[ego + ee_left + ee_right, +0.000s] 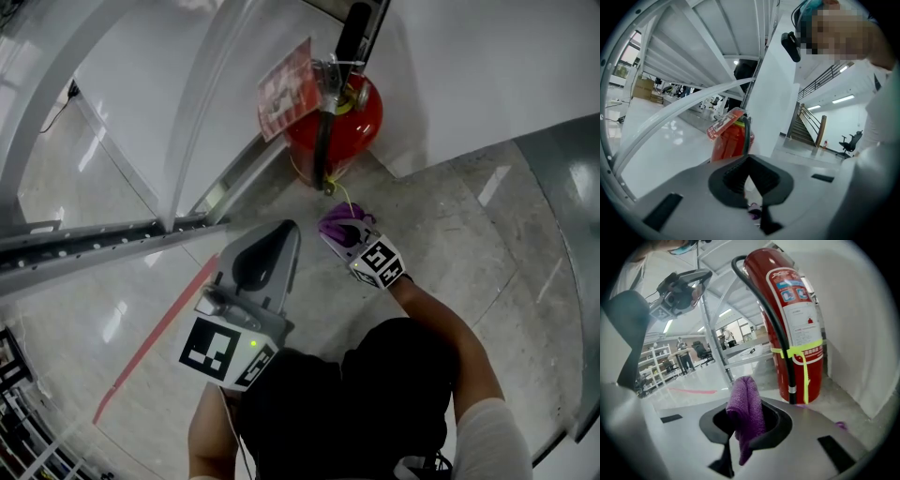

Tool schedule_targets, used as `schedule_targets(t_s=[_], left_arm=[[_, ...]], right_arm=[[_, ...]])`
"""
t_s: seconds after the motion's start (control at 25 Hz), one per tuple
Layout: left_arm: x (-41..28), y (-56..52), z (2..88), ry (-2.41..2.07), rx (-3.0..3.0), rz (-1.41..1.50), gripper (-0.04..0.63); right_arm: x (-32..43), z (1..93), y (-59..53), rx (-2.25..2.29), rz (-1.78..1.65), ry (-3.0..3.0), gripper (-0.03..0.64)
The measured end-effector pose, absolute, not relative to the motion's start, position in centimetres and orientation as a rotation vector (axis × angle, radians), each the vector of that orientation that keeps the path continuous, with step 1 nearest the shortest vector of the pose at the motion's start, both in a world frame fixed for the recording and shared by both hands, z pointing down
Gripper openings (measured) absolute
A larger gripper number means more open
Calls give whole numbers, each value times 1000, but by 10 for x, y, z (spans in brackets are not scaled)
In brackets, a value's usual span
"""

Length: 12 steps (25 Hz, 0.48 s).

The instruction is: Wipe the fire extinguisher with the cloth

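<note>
A red fire extinguisher [336, 120] stands on the floor in a wall corner, with a black hose and a red tag [285, 88]. In the right gripper view the extinguisher [797, 324] rises just ahead, a yellow strap round its lower body. My right gripper [345, 228] is shut on a purple cloth [337, 221], a short way in front of the extinguisher's base. The cloth [746, 411] sticks up between the jaws of that gripper [748, 430]. My left gripper [279, 234] hovers to the left, shut and holding nothing; from it [749, 169] the extinguisher [732, 140] shows further off.
White wall panels [469, 75] close the corner behind the extinguisher. A grey metal rail [112, 239] runs across at the left, and a red line [159, 328] marks the glossy floor. A grey curved surface [572, 244] borders the right side. A staircase [806, 129] stands far off.
</note>
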<state>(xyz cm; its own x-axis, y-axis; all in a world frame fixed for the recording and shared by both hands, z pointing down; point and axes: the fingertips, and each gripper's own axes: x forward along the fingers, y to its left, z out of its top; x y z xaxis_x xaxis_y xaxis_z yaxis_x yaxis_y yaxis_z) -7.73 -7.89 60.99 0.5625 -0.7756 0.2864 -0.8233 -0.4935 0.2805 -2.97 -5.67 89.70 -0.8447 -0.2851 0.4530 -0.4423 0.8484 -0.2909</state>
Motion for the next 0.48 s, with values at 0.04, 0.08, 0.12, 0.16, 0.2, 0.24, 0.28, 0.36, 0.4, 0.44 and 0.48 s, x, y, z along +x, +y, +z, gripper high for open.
schedule_targets(t_s=[0.04, 0.08, 0.12, 0.16, 0.2, 0.24, 0.28, 0.36, 0.4, 0.44, 0.48], left_arm=[[-77, -79, 611, -1301, 2414, 173, 5], [-78, -79, 612, -1304, 2411, 174, 5], [-78, -79, 613, -1307, 2408, 174, 5], [-78, -80, 614, -1312, 2406, 173, 5], [-79, -80, 615, -1319, 2404, 172, 5], [-79, -81, 616, -1327, 2402, 171, 5], [-80, -81, 616, -1334, 2399, 170, 5], [-81, -81, 618, -1341, 2392, 170, 5], [-81, -81, 618, -1344, 2388, 172, 5], [-81, -81, 619, -1348, 2384, 175, 5], [-81, -81, 621, -1355, 2378, 181, 5]], right_arm=[[-26, 895, -60, 603, 560, -2630, 58], [-22, 892, -63, 665, 566, -2632, 58], [-19, 889, -66, 723, 567, -2632, 58], [-17, 886, -69, 777, 568, -2632, 58], [-15, 883, -72, 829, 570, -2628, 58], [-13, 880, -75, 880, 576, -2621, 58], [-11, 877, -79, 930, 587, -2610, 58], [-7, 872, -84, 1014, 619, -2580, 58], [-6, 870, -85, 1045, 639, -2563, 58], [-4, 870, -87, 1070, 662, -2544, 58], [-2, 869, -89, 1092, 686, -2526, 58]])
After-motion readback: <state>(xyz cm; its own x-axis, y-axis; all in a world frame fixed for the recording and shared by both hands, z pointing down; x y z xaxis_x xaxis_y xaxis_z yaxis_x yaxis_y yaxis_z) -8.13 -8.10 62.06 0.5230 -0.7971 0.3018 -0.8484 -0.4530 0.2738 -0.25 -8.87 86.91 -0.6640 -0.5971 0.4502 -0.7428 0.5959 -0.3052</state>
